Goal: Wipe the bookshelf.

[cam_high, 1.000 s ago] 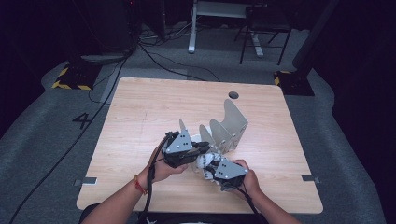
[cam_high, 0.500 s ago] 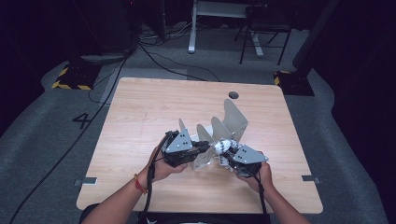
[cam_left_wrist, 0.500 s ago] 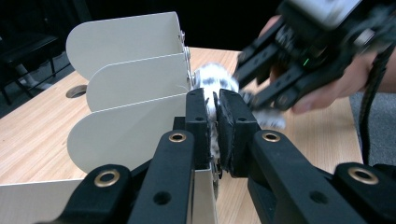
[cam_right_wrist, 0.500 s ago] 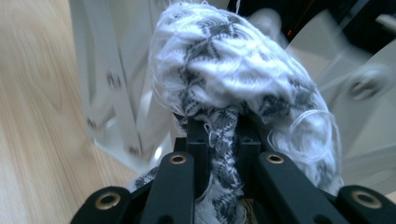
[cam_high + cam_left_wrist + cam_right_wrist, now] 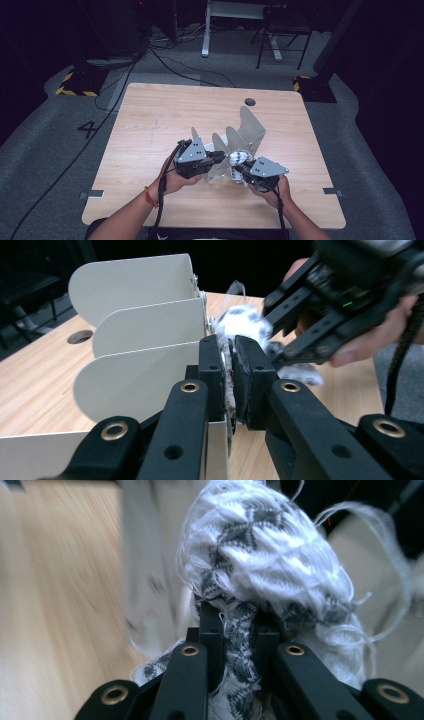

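A "4" (image 5: 87,129) is marked on the grey floor left of the wooden table (image 5: 165,115). On the table stands a beige metal divider rack (image 5: 248,131) — both forearms reach toward its near end. The left gripper (image 5: 220,155) and right gripper (image 5: 237,170) each pinch the white-and-grey knitted cloth (image 5: 239,158), bunched just beside the rack's front.

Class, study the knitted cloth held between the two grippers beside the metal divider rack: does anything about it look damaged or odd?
Yes. The white-and-grey knitted cloth is frayed: loose threads stray from its edges. Both the left gripper and right gripper pinch it beside the metal divider rack.
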`<state>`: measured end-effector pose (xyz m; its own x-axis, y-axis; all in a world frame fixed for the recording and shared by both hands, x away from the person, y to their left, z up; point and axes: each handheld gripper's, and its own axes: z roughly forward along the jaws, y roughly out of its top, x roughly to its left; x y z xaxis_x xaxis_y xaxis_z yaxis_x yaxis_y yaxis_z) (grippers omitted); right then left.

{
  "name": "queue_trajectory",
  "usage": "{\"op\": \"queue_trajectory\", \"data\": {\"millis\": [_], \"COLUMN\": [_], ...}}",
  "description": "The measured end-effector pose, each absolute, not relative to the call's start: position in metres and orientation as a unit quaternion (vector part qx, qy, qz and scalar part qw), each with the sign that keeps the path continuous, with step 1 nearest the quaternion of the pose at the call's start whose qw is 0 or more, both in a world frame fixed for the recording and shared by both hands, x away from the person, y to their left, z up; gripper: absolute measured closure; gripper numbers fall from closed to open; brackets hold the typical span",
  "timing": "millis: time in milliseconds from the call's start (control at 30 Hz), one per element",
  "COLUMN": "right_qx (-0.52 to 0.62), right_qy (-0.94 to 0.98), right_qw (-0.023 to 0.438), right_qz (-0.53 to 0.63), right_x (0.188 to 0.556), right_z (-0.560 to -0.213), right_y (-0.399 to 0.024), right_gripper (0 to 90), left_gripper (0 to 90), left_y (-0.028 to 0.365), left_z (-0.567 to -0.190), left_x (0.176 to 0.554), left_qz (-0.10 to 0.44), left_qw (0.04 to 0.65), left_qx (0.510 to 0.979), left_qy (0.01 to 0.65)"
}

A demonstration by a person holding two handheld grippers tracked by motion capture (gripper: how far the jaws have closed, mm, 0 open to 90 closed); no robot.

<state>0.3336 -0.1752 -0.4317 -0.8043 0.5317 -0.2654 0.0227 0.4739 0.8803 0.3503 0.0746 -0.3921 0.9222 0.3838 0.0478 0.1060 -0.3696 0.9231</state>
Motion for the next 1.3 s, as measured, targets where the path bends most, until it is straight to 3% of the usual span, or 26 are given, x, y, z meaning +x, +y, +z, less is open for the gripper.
{"op": "queue_trajectory", "data": {"millis": [300, 533, 633, 833, 1133, 1300], "right_qx": [0.104, 0.088, 0.097, 0.117, 0.179, 0.239], "right_qy": [0.842, 0.879, 0.880, 0.868, 0.800, 0.797], "right_qw": [0.237, 0.226, 0.212, 0.237, 0.319, 0.297], "right_qz": [0.473, 0.412, 0.415, 0.421, 0.476, 0.468], "right_x": [0.315, 0.323, 0.325, 0.327, 0.331, 0.349], "right_z": [-0.439, -0.476, -0.479, -0.470, -0.426, -0.434], "right_y": [-0.133, -0.120, -0.123, -0.142, -0.186, -0.203], "right_gripper": [81.1, 81.4, 81.4, 81.5, 81.5, 81.5], "left_gripper": [83.7, 83.4, 83.4, 83.6, 83.9, 83.5], "left_y": [0.069, 0.072, 0.072, 0.072, 0.068, 0.067], "left_z": [-0.391, -0.392, -0.392, -0.392, -0.392, -0.392], "left_x": [0.347, 0.350, 0.349, 0.348, 0.345, 0.342], "left_qz": [0.127, 0.132, 0.133, 0.136, 0.132, 0.136], "left_qw": [0.538, 0.537, 0.537, 0.540, 0.542, 0.540], "left_qx": [0.820, 0.820, 0.819, 0.816, 0.815, 0.815], "left_qy": [0.147, 0.150, 0.150, 0.155, 0.157, 0.158]}}
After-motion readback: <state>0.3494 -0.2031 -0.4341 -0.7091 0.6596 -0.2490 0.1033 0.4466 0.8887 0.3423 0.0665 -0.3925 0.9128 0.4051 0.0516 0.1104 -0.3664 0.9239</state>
